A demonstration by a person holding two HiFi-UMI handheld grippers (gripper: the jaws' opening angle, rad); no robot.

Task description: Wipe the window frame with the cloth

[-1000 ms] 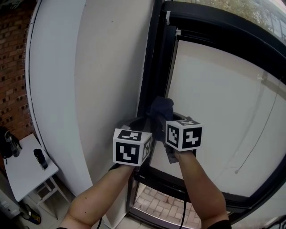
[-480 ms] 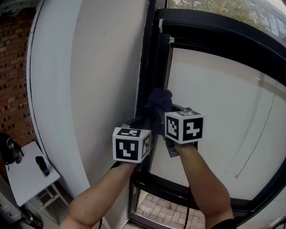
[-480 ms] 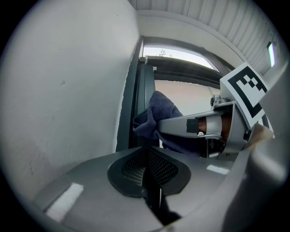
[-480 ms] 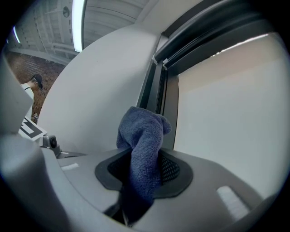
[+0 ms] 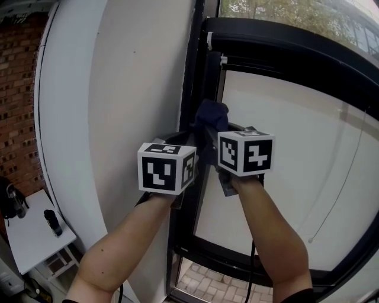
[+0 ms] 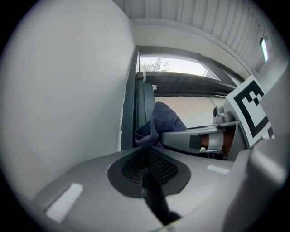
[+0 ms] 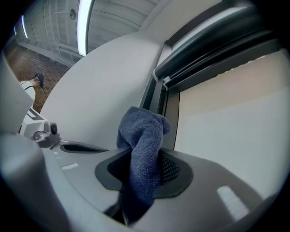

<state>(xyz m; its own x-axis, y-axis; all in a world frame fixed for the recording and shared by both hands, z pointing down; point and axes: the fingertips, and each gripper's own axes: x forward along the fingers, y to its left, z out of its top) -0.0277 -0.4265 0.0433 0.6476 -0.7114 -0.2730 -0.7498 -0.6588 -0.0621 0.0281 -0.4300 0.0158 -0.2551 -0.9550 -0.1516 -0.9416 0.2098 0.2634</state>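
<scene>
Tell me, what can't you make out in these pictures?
Whether dark blue terry cloth touches black window frame: right gripper view, cloth covers the spot.
Small dark objects on white side table: head view, too small.
Green trees outside: head view, cut by top edge.

R claw (image 7: 144, 174) pinching blue cloth (image 7: 141, 149) by window frame (image 7: 159, 97).

Grey plastic left hand-held gripper (image 6: 146, 170): jaws pressed together, nothing between them. Matching right hand-held gripper (image 7: 141, 174): jaws clamped on a dark blue terry cloth (image 7: 142, 131). The two are raised side by side, close together. Black-and-white left marker cube (image 5: 166, 168) sits slightly lower than right marker cube (image 5: 246, 154). Bare left forearm (image 5: 118, 248) and bare right forearm (image 5: 272, 237) extend upward and forward.
</scene>
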